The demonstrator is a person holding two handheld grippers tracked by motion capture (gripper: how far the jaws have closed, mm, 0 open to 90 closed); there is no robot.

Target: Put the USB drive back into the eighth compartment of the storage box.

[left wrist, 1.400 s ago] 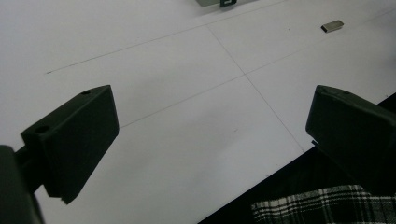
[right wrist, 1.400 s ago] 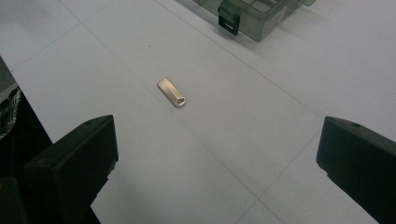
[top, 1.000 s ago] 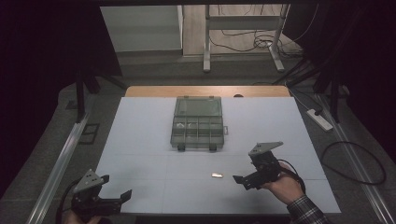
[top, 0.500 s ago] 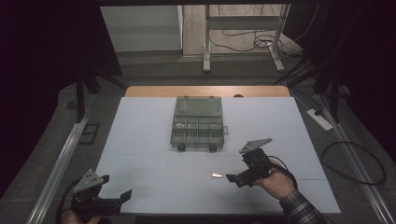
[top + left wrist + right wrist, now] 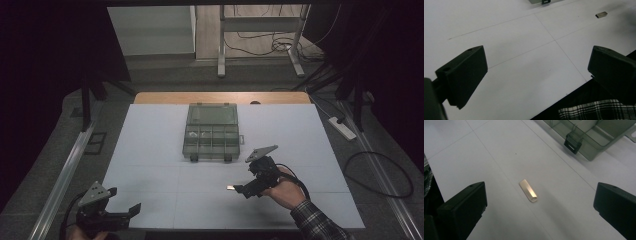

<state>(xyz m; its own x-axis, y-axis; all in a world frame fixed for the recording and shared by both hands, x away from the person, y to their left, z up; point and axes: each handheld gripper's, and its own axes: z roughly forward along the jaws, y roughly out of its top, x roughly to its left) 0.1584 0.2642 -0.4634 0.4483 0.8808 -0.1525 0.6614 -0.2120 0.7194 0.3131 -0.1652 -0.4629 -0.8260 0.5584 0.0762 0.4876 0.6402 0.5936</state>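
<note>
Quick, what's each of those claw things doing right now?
Left gripper: open, holding nothing.
Right gripper: open, empty, jaws either side of the small metal piece.

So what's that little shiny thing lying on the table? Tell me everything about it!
The little bar is small, flat and oblong, pale gold and shiny like metal, with one end that looks open. It lies flat on the white table, alone, in front of the clear plastic box. Nothing touches it. The right gripper is beside it, jaws wide open on either side.

Compartment box [image 5: 212,131] on white table [image 5: 150,130]
</note>
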